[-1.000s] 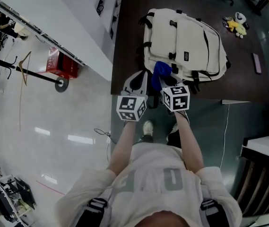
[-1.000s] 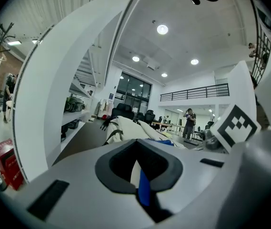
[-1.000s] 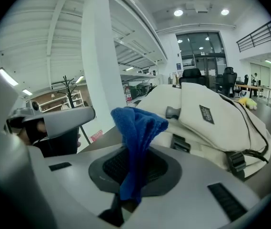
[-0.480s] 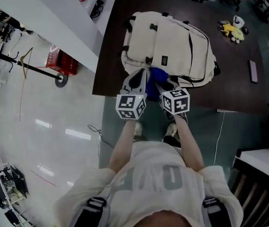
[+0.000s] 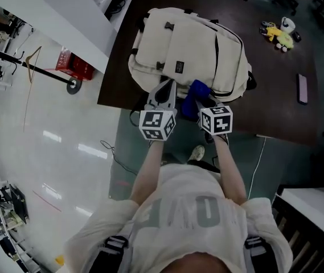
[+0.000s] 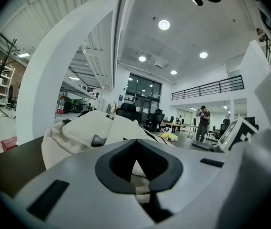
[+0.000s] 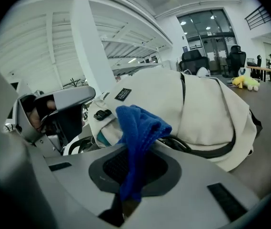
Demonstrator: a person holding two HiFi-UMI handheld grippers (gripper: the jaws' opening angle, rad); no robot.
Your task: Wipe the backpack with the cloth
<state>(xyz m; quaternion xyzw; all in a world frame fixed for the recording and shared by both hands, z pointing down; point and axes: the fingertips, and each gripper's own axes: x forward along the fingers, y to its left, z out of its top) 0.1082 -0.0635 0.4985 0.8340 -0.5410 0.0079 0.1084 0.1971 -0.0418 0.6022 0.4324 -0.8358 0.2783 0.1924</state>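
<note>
A cream backpack [image 5: 187, 47] lies flat on the dark brown table [image 5: 275, 90]. My left gripper [image 5: 163, 92] is at the bag's near edge. In the left gripper view its jaws [image 6: 140, 171] are shut with a strip of cream backpack fabric [image 6: 142, 192] pinched between them. My right gripper [image 5: 200, 100] sits just to the right and is shut on a blue cloth [image 5: 196, 91]. The cloth [image 7: 137, 128] sticks up out of the right gripper [image 7: 133, 168] and touches the backpack's [image 7: 197, 109] near side.
A yellow toy [image 5: 275, 32] and a dark flat phone-like object [image 5: 302, 89] lie on the table's right part. To the left are a white partition [image 5: 65, 16], a red box [image 5: 70, 67] and a coat stand base [image 5: 73, 85] on the pale floor. A cable [image 5: 119, 158] runs across the floor.
The person has stepped sideways along the table. Both grippers now sit further right along the backpack's near edge, the cloth now right of the bag's label.
</note>
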